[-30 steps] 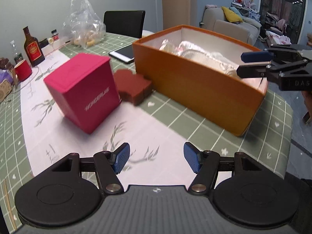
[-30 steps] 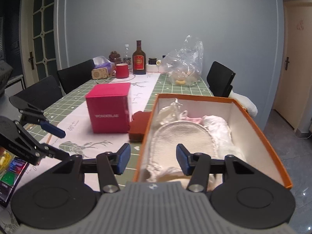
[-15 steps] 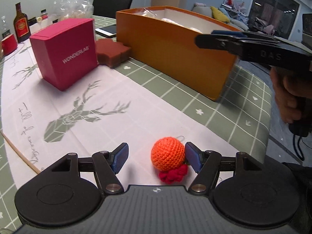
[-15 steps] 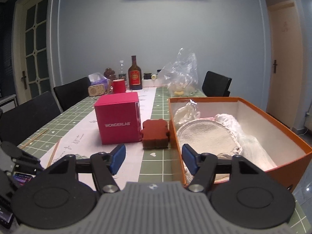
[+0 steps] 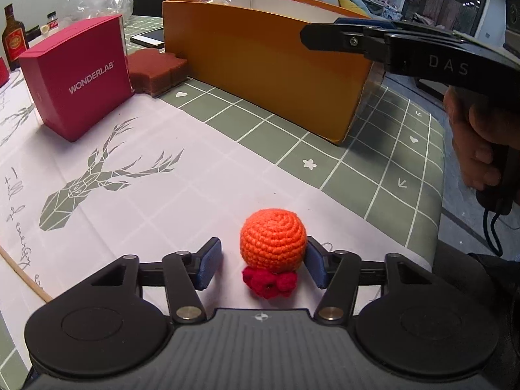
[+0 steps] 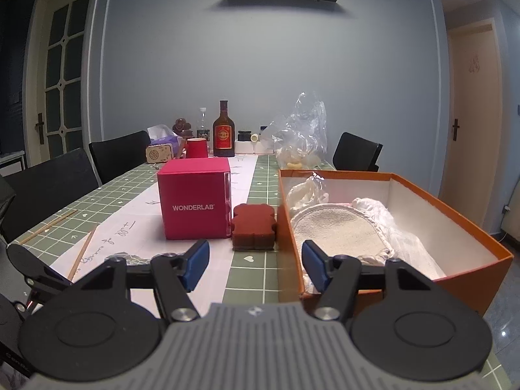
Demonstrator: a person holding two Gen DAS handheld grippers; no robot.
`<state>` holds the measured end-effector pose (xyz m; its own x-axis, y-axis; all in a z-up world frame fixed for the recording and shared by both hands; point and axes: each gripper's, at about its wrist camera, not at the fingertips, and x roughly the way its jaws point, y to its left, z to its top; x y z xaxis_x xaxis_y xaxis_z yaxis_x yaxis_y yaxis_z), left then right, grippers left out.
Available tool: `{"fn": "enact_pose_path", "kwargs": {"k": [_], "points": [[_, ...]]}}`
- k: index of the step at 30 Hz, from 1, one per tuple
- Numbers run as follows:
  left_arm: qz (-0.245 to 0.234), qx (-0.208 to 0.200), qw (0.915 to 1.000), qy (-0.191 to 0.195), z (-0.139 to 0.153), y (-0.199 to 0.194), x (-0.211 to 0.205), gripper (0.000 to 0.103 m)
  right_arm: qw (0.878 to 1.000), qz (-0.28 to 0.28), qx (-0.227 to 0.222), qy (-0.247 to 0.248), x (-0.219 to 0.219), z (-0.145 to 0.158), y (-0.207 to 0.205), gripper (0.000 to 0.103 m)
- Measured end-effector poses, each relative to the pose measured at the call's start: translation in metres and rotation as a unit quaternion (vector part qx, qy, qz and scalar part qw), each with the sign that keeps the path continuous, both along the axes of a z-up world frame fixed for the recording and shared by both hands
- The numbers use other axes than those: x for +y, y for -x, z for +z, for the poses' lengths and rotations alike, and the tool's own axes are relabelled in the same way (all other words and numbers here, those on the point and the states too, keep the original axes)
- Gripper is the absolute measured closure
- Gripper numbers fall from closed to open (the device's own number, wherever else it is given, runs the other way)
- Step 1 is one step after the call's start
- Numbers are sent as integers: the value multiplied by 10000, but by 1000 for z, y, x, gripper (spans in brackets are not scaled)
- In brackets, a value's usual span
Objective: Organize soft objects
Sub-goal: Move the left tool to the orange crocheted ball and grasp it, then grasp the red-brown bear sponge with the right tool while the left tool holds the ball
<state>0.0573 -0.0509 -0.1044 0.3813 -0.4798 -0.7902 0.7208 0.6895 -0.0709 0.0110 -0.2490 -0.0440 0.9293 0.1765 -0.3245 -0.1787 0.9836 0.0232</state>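
An orange crocheted ball (image 5: 273, 240) with a red crochet base lies on the tablecloth. My left gripper (image 5: 263, 266) is open around it; the right pad touches the ball and the left pad stands apart. The orange box (image 5: 260, 55) holds white soft cloths (image 6: 338, 227) and also shows in the right wrist view (image 6: 471, 221). A brown bear-shaped sponge (image 6: 254, 226) lies next to the box, also visible in the left wrist view (image 5: 156, 71). My right gripper (image 6: 255, 265) is open and empty, held above the box's near left corner.
A pink WONDERLAB box (image 6: 195, 206) stands left of the sponge. A phone (image 5: 149, 36) lies behind it. A bottle (image 6: 223, 130), red cup (image 6: 196, 148) and plastic bag (image 6: 302, 136) stand at the table's far end. Black chairs (image 6: 48, 185) line the left side.
My left gripper drew back from the box toward the near table edge and lowered around the orange ball. The right gripper pulled back and tilted up from over the box.
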Motion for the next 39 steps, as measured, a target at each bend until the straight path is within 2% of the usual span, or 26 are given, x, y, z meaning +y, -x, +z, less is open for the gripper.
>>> {"fn": "enact_pose_path", "kwargs": {"k": [2, 6, 11, 17, 20, 21, 23, 26, 27, 30, 34, 36, 39], "points": [[47, -9, 10000, -23, 0, -2, -1, 58, 10000, 15, -30, 29, 0, 0, 3, 40], [125, 47, 9999, -62, 1, -8, 1, 58, 9999, 28, -123, 55, 2, 0, 7, 40], [347, 26, 9989, -314, 5, -21, 9, 58, 9995, 176, -149, 216, 13, 2, 5, 40], [865, 107, 9956, -356, 4, -48, 35, 58, 9982, 524, 243, 131, 35, 2, -23, 39], [999, 11, 9938, -495, 4, -57, 41, 58, 9967, 530, 416, 454, 56, 3, -57, 35], [1045, 14, 9929, -572, 4, -60, 43, 58, 9956, 488, 570, 559, 63, 2, -72, 31], [1135, 22, 9918, -580, 4, -64, 49, 58, 9917, 442, 905, 801, 75, -6, -105, 30], [1184, 19, 9916, -526, 4, -67, 56, 55, 9814, 220, 854, 1704, 95, -24, -137, 29], [1197, 0, 9915, -511, 3, -66, 57, 54, 9776, 160, 852, 1918, 101, -28, -144, 25], [1182, -81, 9915, -545, 3, -63, 55, 54, 9691, 210, 876, 2295, 114, -33, -159, 31], [1136, -98, 9917, -590, 3, -64, 52, 54, 9543, 146, 882, 2851, 133, -45, -173, 31], [1130, -89, 9918, -596, 4, -64, 52, 54, 9504, 81, 979, 2952, 139, -51, -181, 34], [1122, -122, 9917, -618, 4, -64, 51, 54, 9534, -88, 1089, 2812, 136, -55, -192, 34]]}}
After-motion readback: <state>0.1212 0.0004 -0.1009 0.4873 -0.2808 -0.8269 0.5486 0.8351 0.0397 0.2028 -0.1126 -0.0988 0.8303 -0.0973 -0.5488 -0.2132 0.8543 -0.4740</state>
